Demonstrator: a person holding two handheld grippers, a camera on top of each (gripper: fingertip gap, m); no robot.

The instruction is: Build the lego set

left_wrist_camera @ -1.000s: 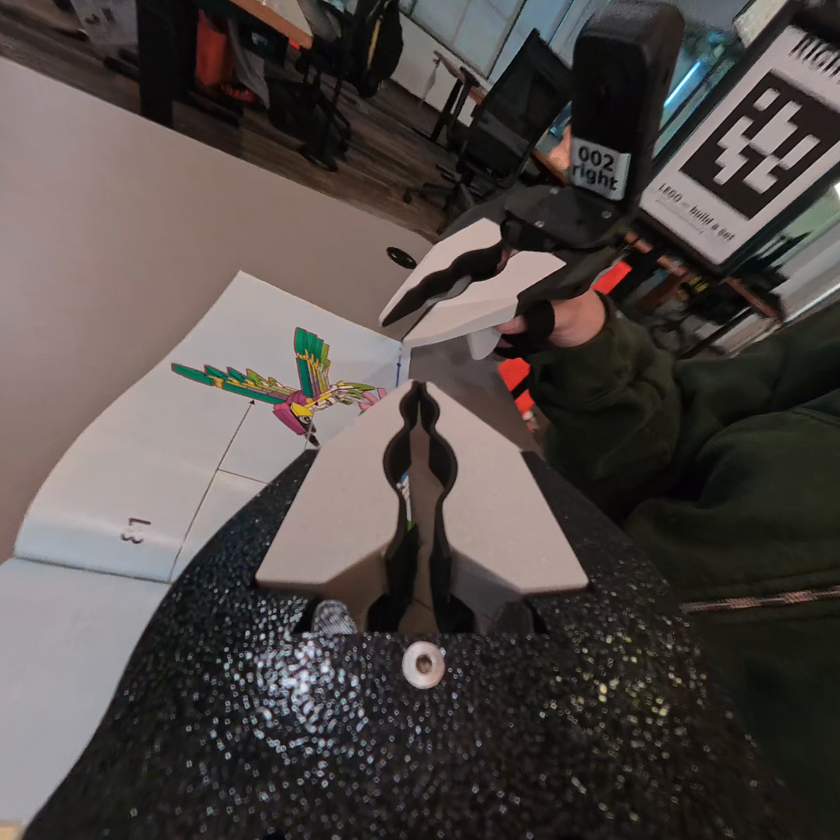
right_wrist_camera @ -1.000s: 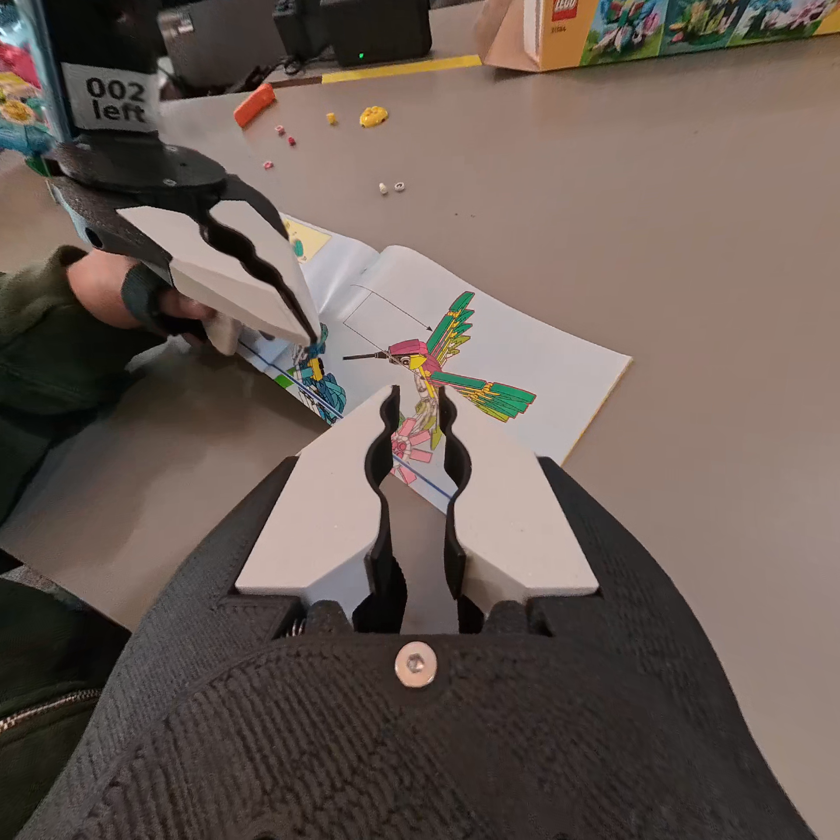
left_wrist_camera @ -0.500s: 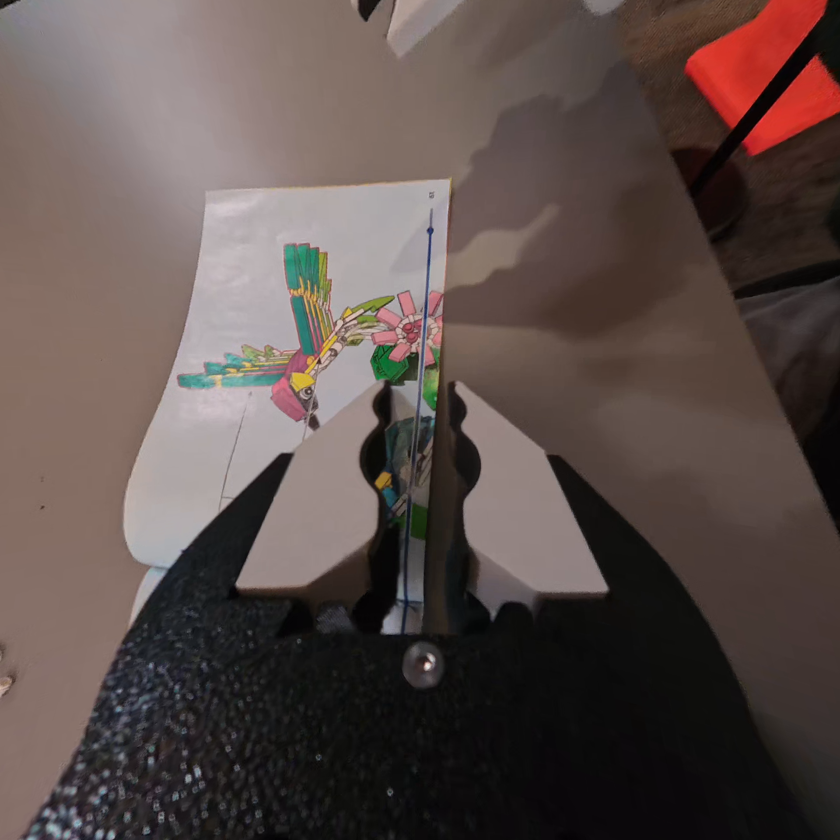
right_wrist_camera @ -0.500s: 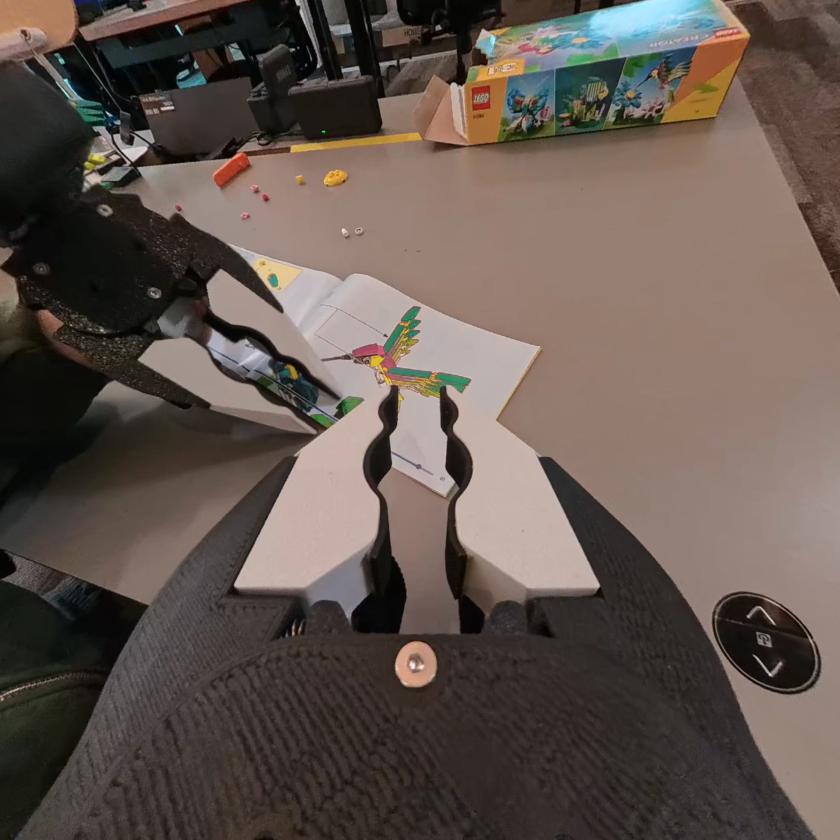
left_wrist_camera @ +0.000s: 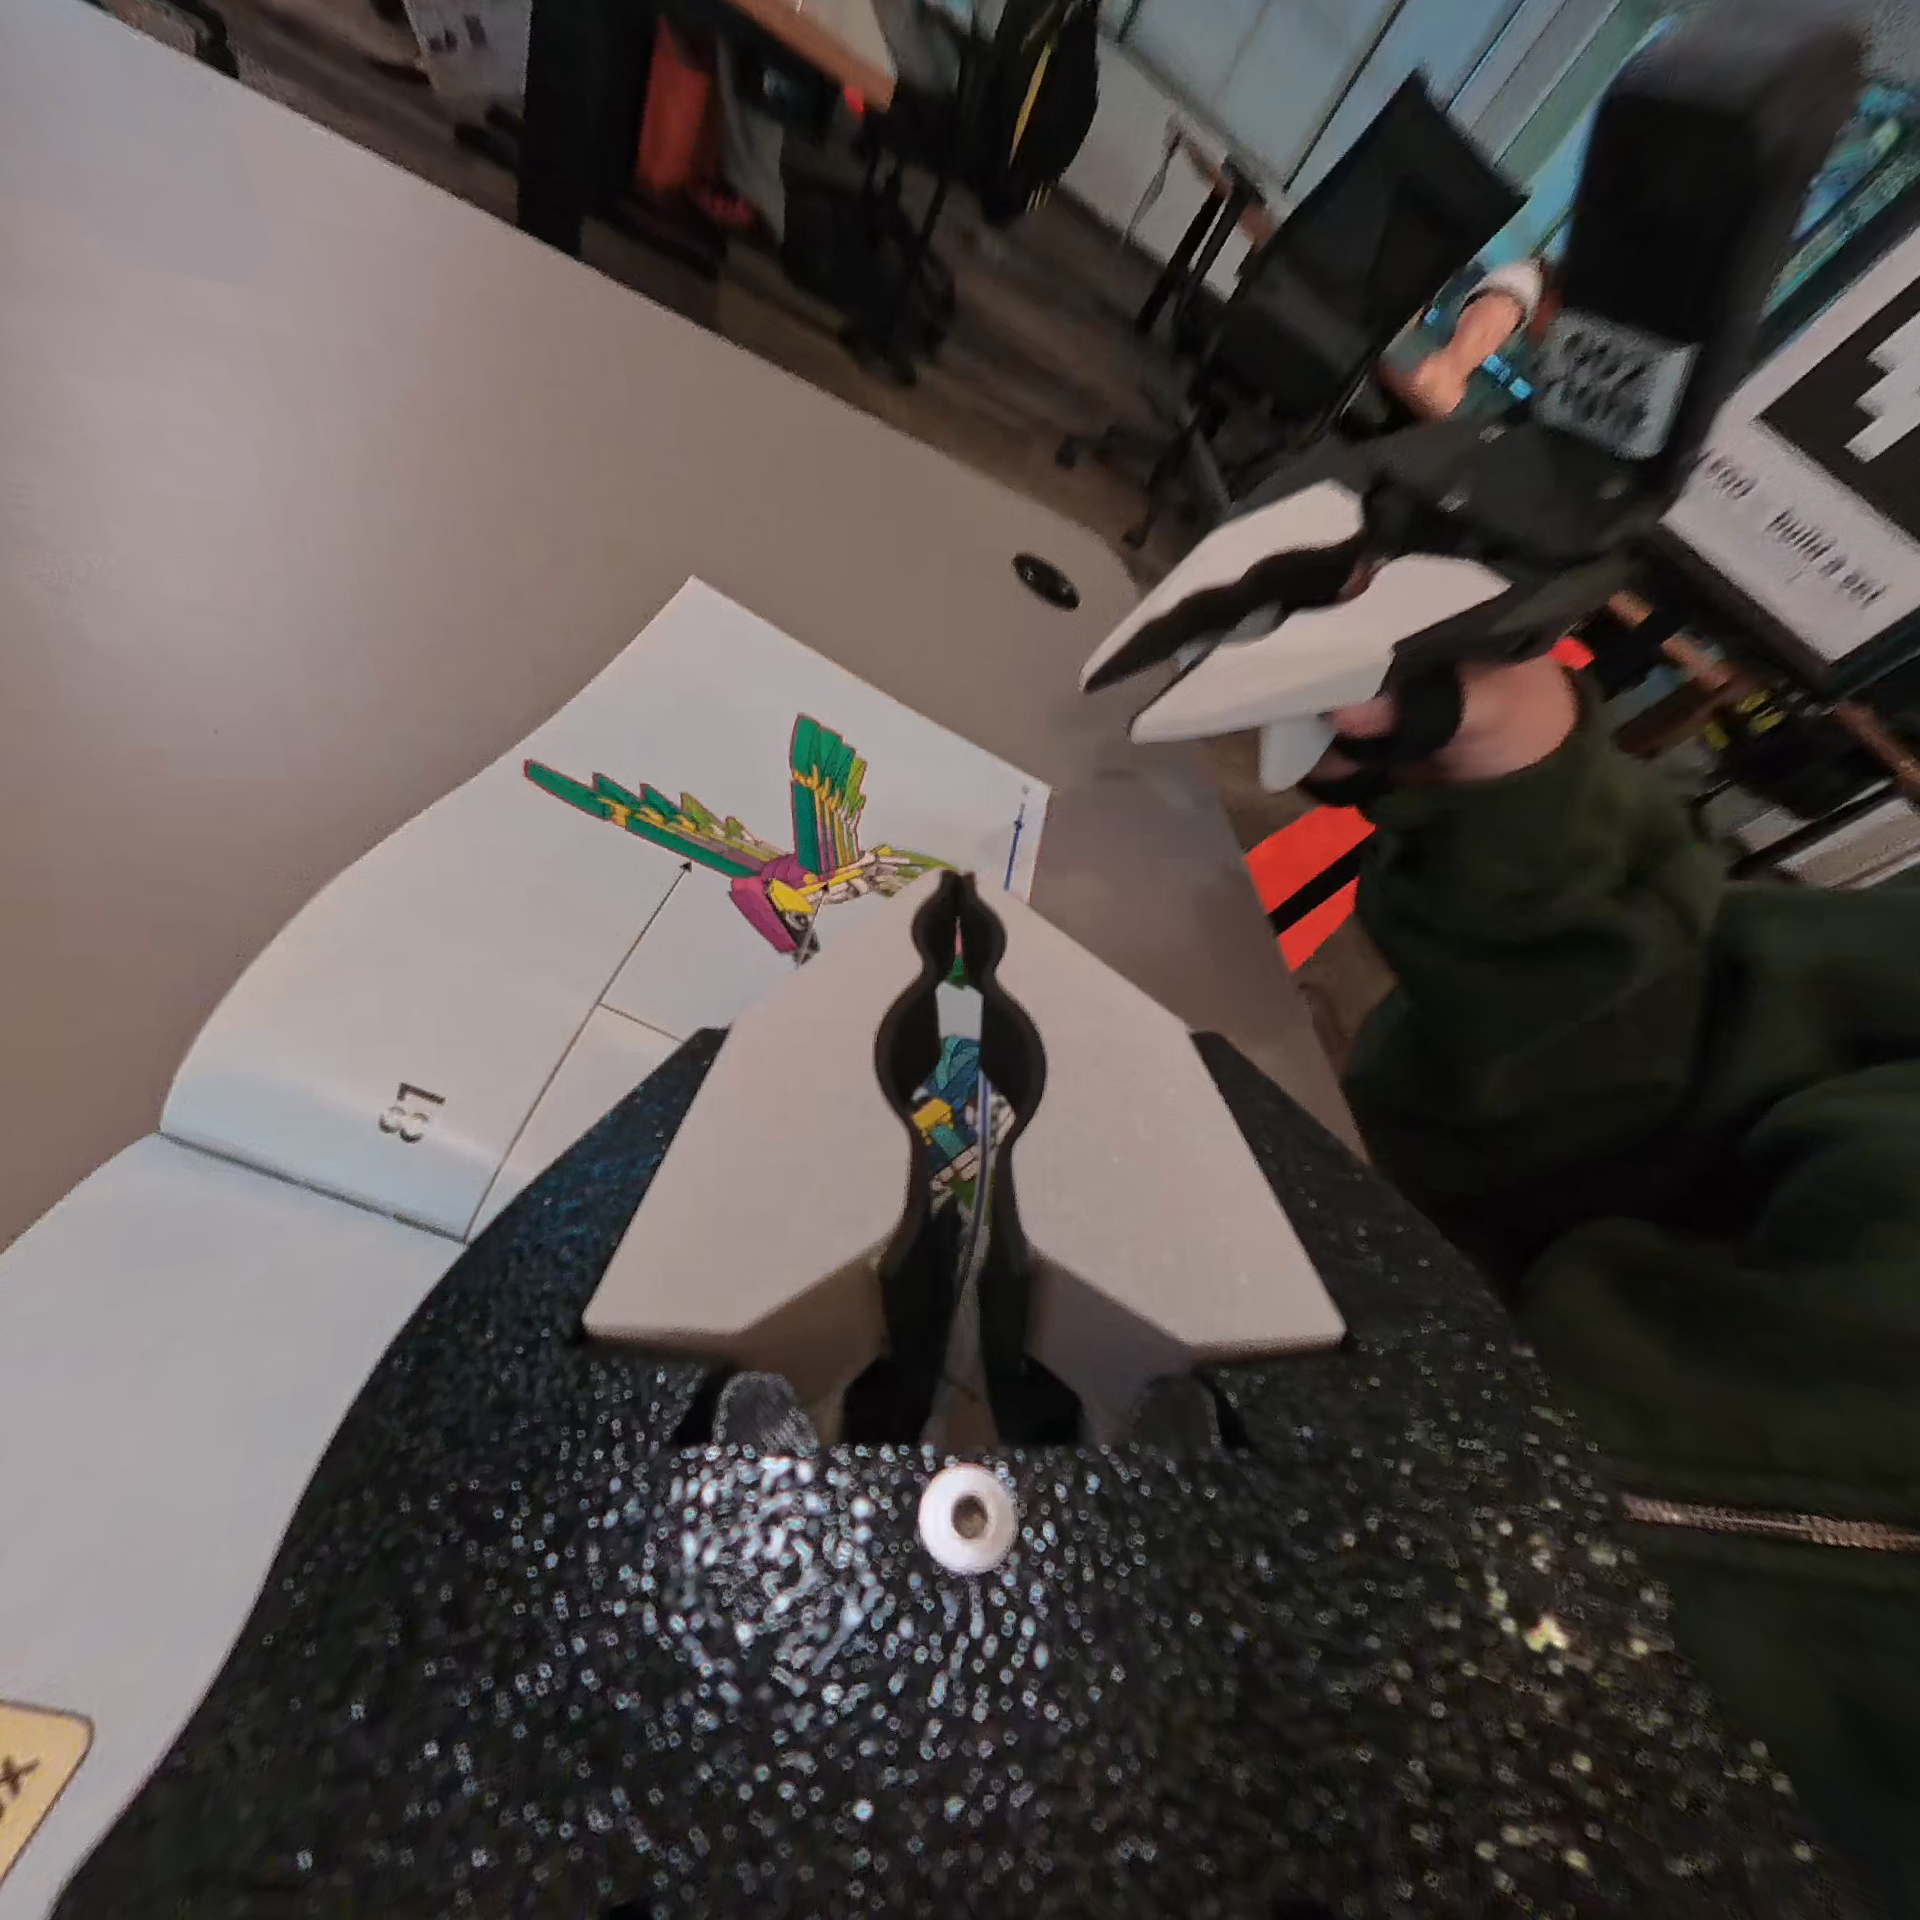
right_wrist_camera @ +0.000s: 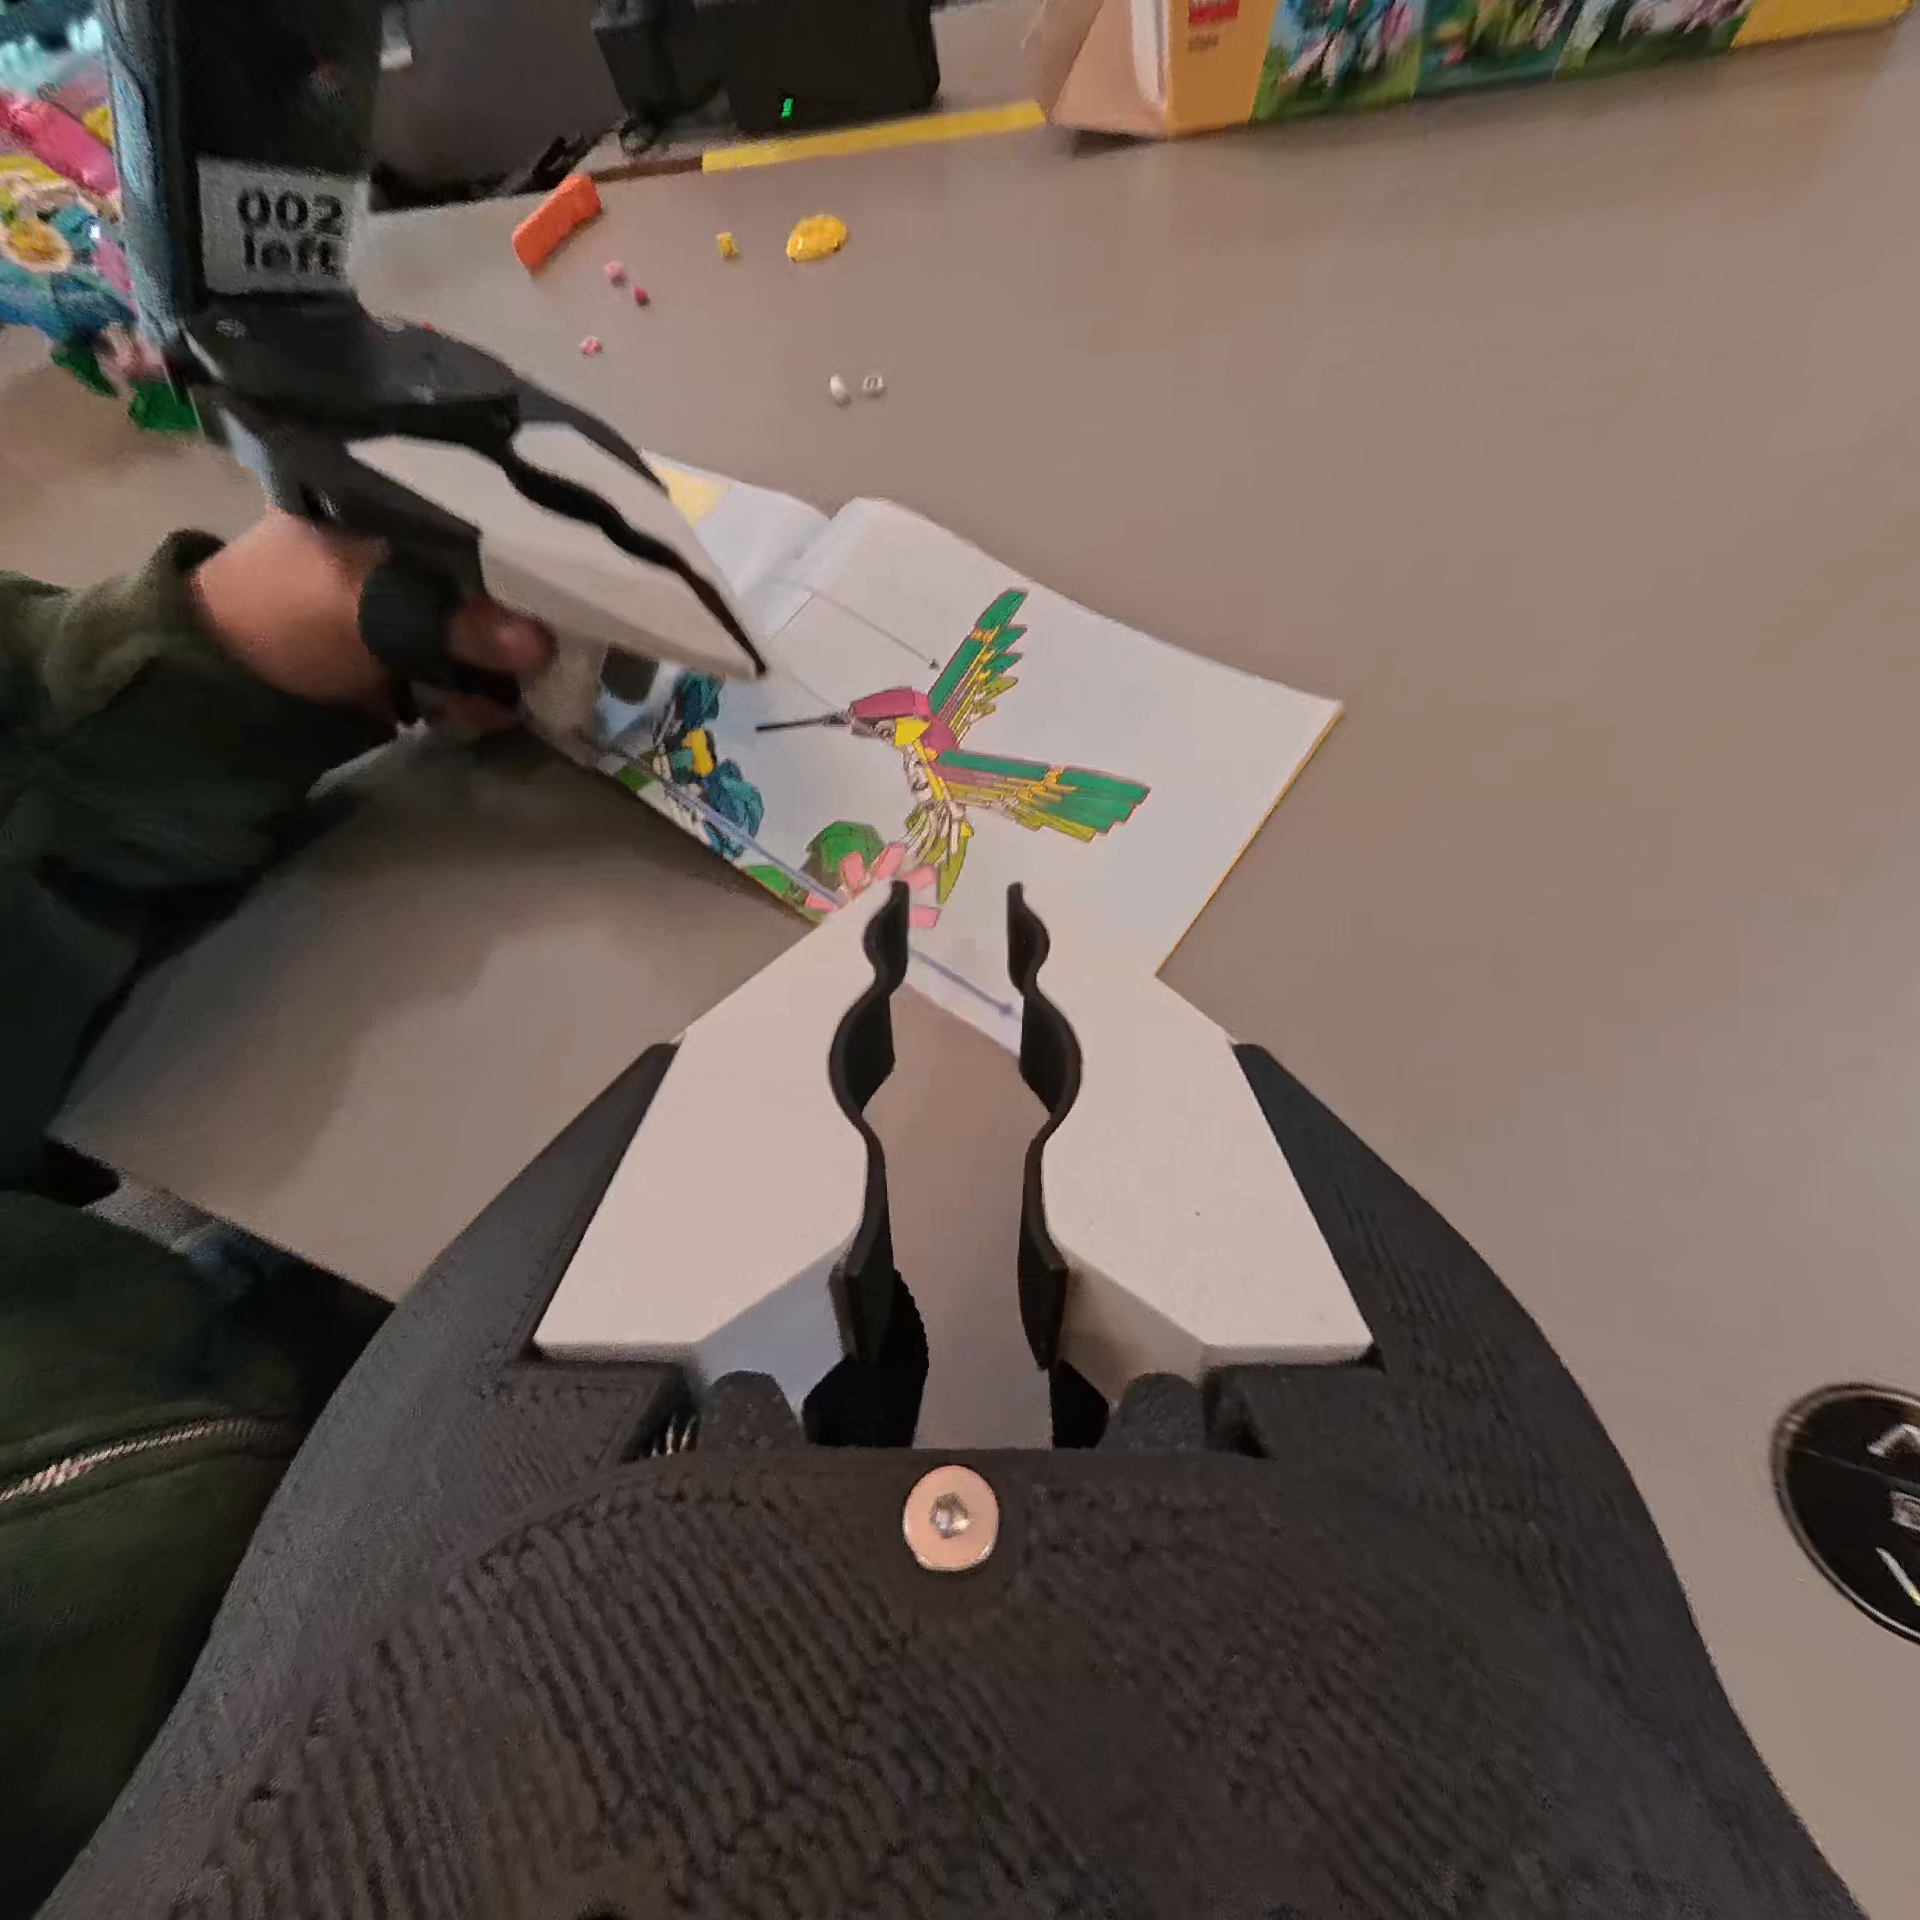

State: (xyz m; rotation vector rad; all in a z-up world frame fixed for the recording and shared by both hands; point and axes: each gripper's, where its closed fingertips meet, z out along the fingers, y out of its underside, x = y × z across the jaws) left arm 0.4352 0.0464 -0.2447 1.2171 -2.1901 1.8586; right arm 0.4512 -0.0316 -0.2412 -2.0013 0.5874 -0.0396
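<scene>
Left claw (left_wrist_camera: 958, 883): tips are closed together above the open instruction booklet (left_wrist_camera: 499, 935); nothing is seen gripped. From the right wrist view the same claw (right_wrist_camera: 743, 655) is seen poised over the booklet's near left page, held by a hand (right_wrist_camera: 312, 623) in a dark green sleeve.

Right claw (right_wrist_camera: 954, 894): fingers are held apart with a clear gap, nothing between them, above the booklet's near corner (right_wrist_camera: 1091, 914). In the left wrist view it (left_wrist_camera: 1107, 696) is seen raised beyond the booklet's far edge, blurred.

Instruction booklet: laid open on the grey tabletop (right_wrist_camera: 1455, 520), a colourful hummingbird drawing (right_wrist_camera: 956, 748) shown on the right-hand page.

Loose lego pieces, farther off on the tabletop: two small white pieces (right_wrist_camera: 854, 388), pink bits (right_wrist_camera: 623, 286), a small yellow piece (right_wrist_camera: 727, 244), a yellow rounded piece (right_wrist_camera: 816, 237), an orange brick separator (right_wrist_camera: 556, 220).

Lego box (right_wrist_camera: 1455, 52): laid at the far edge, end flap open.

Round black control panel (right_wrist_camera: 1860, 1507): set into the tabletop at near right.
</scene>
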